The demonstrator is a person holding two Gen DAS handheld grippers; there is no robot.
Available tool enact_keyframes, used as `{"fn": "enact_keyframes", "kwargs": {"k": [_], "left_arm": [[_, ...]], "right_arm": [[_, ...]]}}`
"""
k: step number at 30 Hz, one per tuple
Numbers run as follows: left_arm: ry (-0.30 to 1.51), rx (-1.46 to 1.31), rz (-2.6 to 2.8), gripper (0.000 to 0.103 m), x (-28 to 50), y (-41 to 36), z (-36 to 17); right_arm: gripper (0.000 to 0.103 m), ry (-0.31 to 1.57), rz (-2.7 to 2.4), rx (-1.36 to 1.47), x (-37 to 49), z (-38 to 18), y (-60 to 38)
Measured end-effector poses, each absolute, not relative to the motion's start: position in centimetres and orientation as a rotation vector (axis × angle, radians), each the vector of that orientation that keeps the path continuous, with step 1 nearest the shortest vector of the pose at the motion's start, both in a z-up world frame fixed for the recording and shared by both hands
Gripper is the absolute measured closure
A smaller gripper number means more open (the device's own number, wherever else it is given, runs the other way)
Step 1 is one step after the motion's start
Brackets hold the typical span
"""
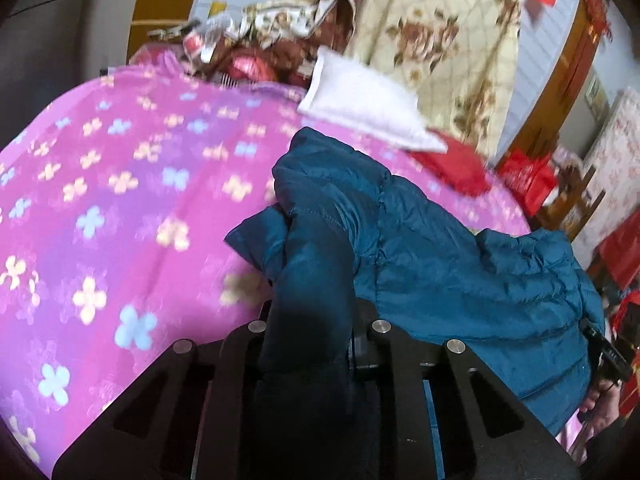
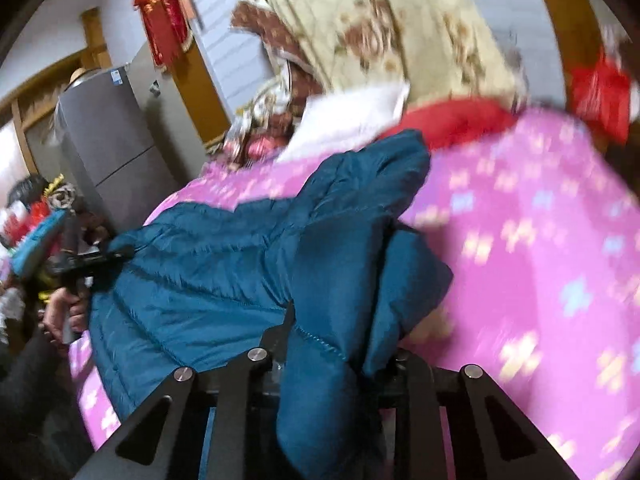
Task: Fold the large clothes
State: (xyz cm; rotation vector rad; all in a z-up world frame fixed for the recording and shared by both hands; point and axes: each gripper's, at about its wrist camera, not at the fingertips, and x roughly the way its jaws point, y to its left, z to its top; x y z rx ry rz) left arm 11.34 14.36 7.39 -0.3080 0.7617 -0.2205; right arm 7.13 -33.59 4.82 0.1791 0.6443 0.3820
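Observation:
A teal quilted puffer jacket (image 1: 440, 264) lies across the pink flowered bed cover (image 1: 120, 184). My left gripper (image 1: 312, 320) is shut on a bunched edge of the jacket, and the cloth hides its fingertips. The jacket also shows in the right wrist view (image 2: 208, 264). My right gripper (image 2: 332, 344) is shut on another bunched edge of it, with cloth draped over the jaws. Each view shows the other gripper at the jacket's far end: the right gripper (image 1: 604, 356) and the left gripper (image 2: 92, 260).
A white pillow (image 1: 360, 100) and a red cloth (image 1: 452, 164) lie at the bed's far side. A cream floral quilt (image 1: 440, 40) is piled behind them. A grey fridge (image 2: 108, 140) stands by the wall. Red boxes (image 1: 528, 176) stand beside the bed.

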Motion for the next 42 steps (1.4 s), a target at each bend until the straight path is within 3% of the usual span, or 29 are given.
{"fn": "enact_keyframes", "kwargs": {"k": [5,9,12,13,17,21,23,24,26,27,32,42], "left_arm": [[0.733,-0.342,-0.262,0.087,14.5,12.5,9.3],[0.810,-0.232,-0.213,0.080,17.0,9.8,6.5],[0.895,-0.217,-0.161,0.057,18.2,9.5,3.9],[0.902,-0.228,-0.161,0.055,18.2,9.8,3.7],[0.868,-0.258,-0.133,0.052,17.1,11.5,5.1],[0.791,-0.315,-0.050,0.034,14.2,13.7,8.1],[0.717,-0.301,-0.051,0.030,11.4,13.5,10.1],[0.687,-0.277,-0.052,0.023,10.0,12.9,11.2],[0.644,-0.217,-0.055,0.011,7.1,11.0,13.3],[0.637,-0.193,-0.069,0.001,5.4,10.1,14.0],[0.722,0.012,-0.085,0.000,-1.7,3.8,14.0],[0.867,0.098,-0.109,0.000,-12.7,-4.2,9.5]], "right_arm": [[0.081,0.646,0.342,0.137,10.6,6.3,-35.6],[0.078,0.710,0.323,0.212,13.9,4.0,-38.7],[0.060,0.858,0.304,0.377,15.7,0.3,-41.1],[0.054,0.898,0.287,0.447,15.9,-0.9,-41.9],[0.052,0.844,0.213,0.558,13.9,-0.3,-43.5],[0.051,0.751,0.115,0.531,10.3,3.2,-43.3],[0.051,0.721,0.048,0.441,7.9,5.8,-41.7],[0.051,0.717,0.024,0.394,7.0,7.0,-40.5],[0.040,0.739,-0.029,0.287,4.7,8.9,-38.0],[0.027,0.747,-0.044,0.255,3.8,9.6,-37.1],[0.013,0.756,-0.088,0.136,-3.6,12.0,-32.7],[0.012,0.737,-0.086,0.060,-15.2,11.0,-27.4]]}}
